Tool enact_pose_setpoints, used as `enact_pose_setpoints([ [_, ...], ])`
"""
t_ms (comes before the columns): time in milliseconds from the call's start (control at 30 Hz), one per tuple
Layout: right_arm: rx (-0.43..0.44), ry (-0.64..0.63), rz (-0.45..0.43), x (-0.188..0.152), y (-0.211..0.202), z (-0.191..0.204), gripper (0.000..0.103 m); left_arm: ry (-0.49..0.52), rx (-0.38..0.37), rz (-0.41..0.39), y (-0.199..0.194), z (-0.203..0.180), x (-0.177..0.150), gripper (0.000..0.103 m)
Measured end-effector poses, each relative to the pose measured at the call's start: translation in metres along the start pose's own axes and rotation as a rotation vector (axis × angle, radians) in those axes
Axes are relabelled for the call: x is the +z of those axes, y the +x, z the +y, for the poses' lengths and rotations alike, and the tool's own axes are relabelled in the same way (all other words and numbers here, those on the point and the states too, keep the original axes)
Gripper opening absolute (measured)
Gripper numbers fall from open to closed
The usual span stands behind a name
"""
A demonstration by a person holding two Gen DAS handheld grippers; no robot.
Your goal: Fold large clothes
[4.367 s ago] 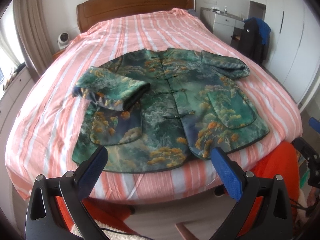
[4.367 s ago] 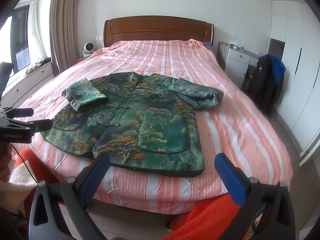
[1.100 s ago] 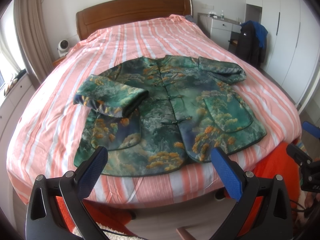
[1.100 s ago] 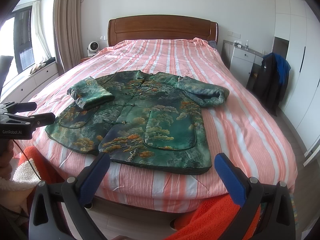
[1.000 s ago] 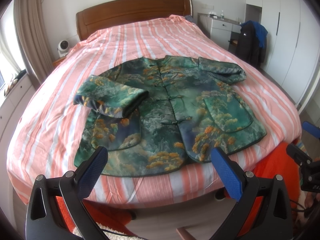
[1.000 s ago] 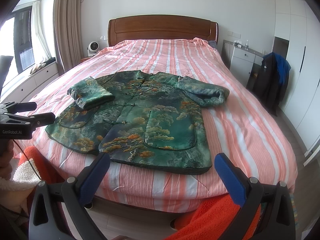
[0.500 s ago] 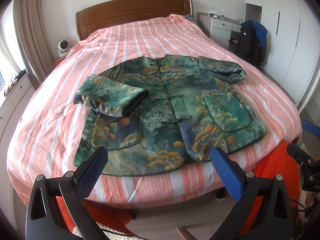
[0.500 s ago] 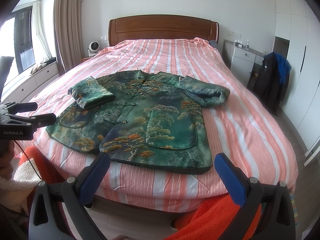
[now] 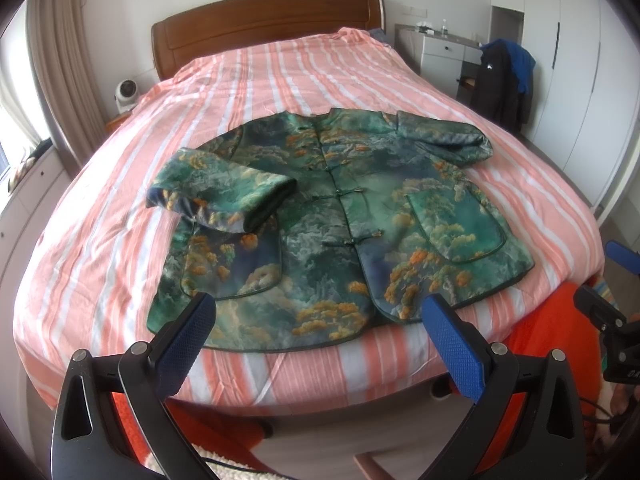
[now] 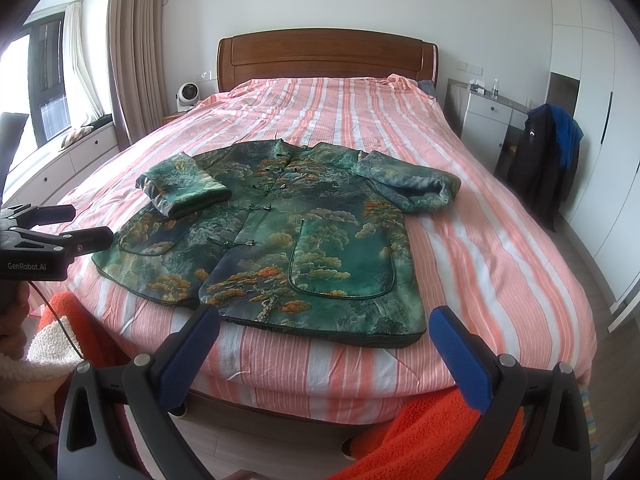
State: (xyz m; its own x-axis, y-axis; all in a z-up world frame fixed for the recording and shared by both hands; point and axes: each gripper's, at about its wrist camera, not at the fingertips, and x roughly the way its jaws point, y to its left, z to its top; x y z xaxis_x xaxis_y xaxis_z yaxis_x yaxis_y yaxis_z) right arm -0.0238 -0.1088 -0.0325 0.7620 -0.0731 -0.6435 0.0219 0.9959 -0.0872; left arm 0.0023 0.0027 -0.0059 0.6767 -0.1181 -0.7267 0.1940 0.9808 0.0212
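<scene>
A green patterned jacket (image 9: 344,216) with orange tree prints lies flat, buttoned, near the foot of a pink striped bed (image 9: 100,248). It also shows in the right wrist view (image 10: 280,232). Its left sleeve (image 9: 220,196) is folded in over the front; its right sleeve (image 9: 444,138) is bent near the shoulder. My left gripper (image 9: 316,328) is open and empty, held off the foot of the bed, short of the hem. My right gripper (image 10: 324,340) is open and empty, also short of the hem. The right gripper shows at the left view's right edge (image 9: 616,308).
A wooden headboard (image 10: 326,58) stands at the far end. A white dresser (image 10: 486,120) and a dark coat on a chair (image 10: 544,160) stand right of the bed. A small fan (image 10: 187,96) sits at the left. Orange sleeves (image 10: 432,432) show below the grippers.
Over the last second almost nothing moved. Since 4.4 s ago both grippers have drawn slightly back and up; the jacket has not moved.
</scene>
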Motion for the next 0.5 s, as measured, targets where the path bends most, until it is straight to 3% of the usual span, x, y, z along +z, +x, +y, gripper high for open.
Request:
enact_pose_setpoints([
  [500, 0.002, 0.000, 0.000, -0.0001, 0.0002, 0.0000, 0.103, 0.000, 0.000, 0.001, -0.0015, -0.0007, 0.0006, 0.103],
])
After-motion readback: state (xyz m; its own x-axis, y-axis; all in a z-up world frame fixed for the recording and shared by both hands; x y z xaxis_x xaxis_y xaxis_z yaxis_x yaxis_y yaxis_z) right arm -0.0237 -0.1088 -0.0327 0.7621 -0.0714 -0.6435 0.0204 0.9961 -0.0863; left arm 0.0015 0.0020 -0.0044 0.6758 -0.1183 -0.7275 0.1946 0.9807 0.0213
